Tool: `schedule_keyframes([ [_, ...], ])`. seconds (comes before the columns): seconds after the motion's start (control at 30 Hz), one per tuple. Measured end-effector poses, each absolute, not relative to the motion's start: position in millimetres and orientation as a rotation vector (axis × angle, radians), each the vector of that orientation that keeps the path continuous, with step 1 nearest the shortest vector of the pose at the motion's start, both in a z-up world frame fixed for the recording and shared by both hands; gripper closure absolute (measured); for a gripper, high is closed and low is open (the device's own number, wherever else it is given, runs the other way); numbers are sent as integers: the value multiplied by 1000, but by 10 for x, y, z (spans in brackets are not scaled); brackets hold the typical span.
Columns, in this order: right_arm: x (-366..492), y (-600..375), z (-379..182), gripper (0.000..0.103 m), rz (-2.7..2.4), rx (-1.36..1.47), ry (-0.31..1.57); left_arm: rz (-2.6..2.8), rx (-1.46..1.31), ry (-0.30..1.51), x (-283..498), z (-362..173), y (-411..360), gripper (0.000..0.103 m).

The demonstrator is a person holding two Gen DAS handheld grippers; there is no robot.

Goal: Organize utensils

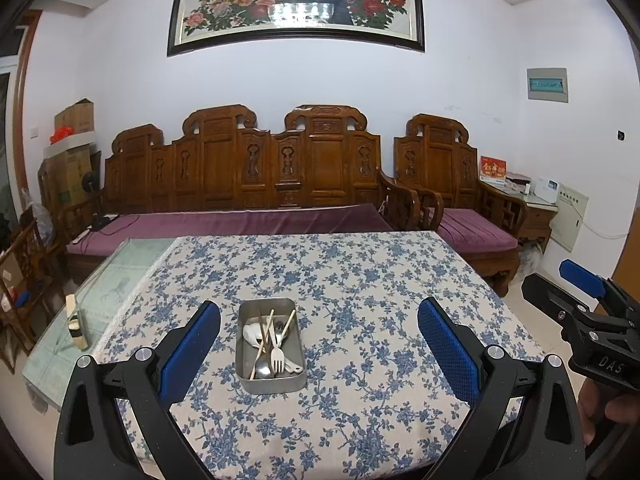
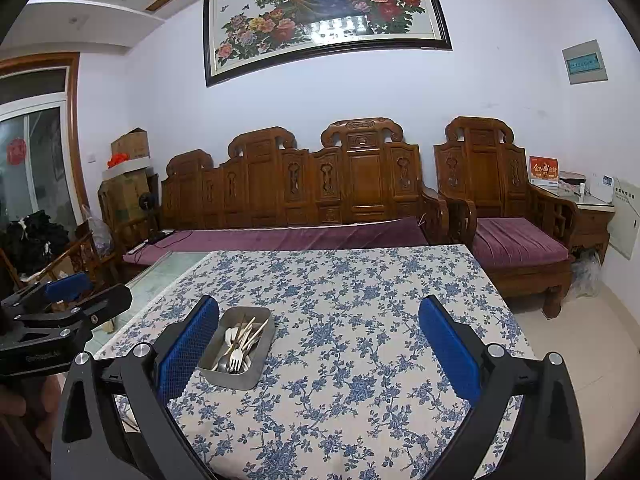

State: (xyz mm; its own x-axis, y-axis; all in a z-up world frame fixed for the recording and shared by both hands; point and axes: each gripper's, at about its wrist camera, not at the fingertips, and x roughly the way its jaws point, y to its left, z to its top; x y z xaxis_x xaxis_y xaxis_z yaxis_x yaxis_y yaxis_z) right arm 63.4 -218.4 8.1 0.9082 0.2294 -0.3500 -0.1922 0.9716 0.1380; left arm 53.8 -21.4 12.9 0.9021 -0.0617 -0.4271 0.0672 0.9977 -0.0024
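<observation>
A rectangular metal tin (image 1: pixel 245 376) (image 2: pixel 256 376) stands on the blue-flowered tablecloth (image 1: pixel 360 280) (image 2: pixel 360 300). Inside it lie a white fork (image 1: pixel 277 356) (image 2: pixel 237 356), spoons and chopsticks (image 1: pixel 262 344), all jumbled together. My left gripper (image 1: pixel 319 320) is open, held above the near part of the table with the tin between its blue pads. My right gripper (image 2: pixel 319 320) is also open and holds nothing; the tin sits just beside its left pad (image 2: pixel 188 348). Each gripper shows at the edge of the other's view: the right one (image 1: pixel 576 292), the left one (image 2: pixel 84 296).
A small cream and black object (image 1: pixel 76 324) stands on the bare glass strip (image 1: pixel 120 276) left of the cloth. Behind the table are a carved wooden sofa (image 1: pixel 248 172) and armchair (image 1: pixel 452 184) with purple cushions. Cardboard boxes (image 1: pixel 72 152) are stacked at the far left.
</observation>
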Motion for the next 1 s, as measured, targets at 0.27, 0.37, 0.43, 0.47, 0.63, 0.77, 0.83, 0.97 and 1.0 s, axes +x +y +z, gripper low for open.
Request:
schedule_keyframes([
  [0.27,631,-2184,81,2,218,103,374,-75,19,441,526,134,-229,7],
  [0.37,635,-2186,80,2,218,102,373,-77,19,441,525,136,-234,7],
  [0.43,635,-2185,83,2,218,102,374,-77,19,441,523,136,-232,7],
  [0.47,634,-2187,78,2,218,102,374,-78,18,440,524,135,-233,7],
  [0.63,632,-2185,80,2,218,102,374,-83,16,441,524,135,-225,7],
  [0.77,634,-2179,82,2,221,100,374,-85,16,441,519,136,-223,7],
  [0.83,635,-2174,84,2,221,102,374,-85,16,440,519,135,-218,7],
  [0.97,634,-2171,80,2,221,101,375,-87,13,441,516,134,-216,7],
  [1.0,634,-2171,84,2,221,102,375,-88,14,440,515,133,-216,7],
])
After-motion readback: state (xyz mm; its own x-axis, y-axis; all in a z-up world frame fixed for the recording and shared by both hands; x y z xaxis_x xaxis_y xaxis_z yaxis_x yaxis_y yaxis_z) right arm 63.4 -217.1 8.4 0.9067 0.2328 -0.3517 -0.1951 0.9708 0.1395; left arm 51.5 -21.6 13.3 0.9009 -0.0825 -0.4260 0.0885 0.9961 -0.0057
